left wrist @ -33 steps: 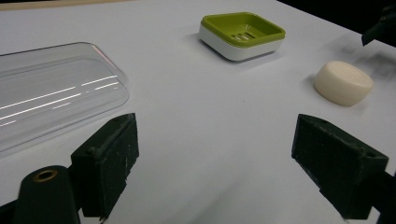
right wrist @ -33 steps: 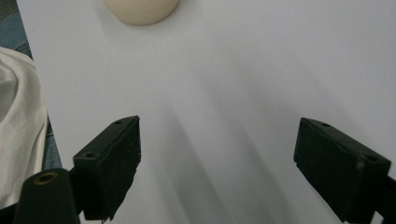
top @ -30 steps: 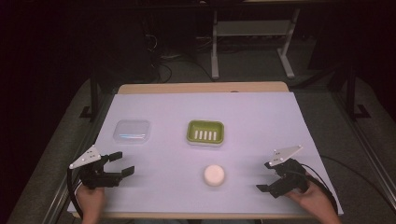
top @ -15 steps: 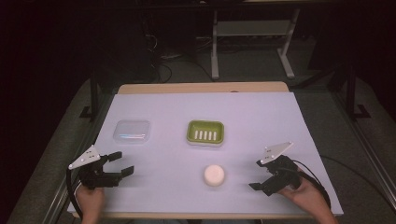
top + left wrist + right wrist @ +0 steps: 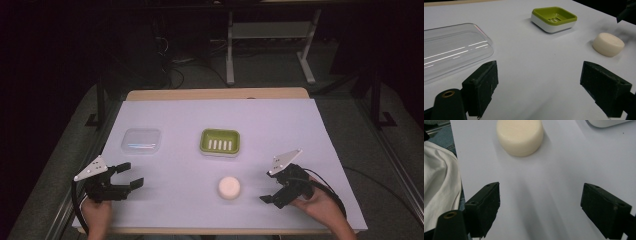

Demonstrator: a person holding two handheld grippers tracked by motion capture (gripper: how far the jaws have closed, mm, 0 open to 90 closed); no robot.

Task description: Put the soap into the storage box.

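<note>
From the high view I see the table (image 5: 300,125) with a green soap dish (image 5: 220,141) at centre, a clear lid (image 5: 141,140) to its left and a round soap bar (image 5: 229,187) nearer me. My left gripper (image 5: 131,176) sits near the front left edge, jaws spread and empty. My right gripper (image 5: 272,196) points at the soap bar from the right, jaws apart, holding nothing. The right gripper view adds white cloth (image 5: 439,195) past the table edge. Bare table lies between both grippers.
</note>
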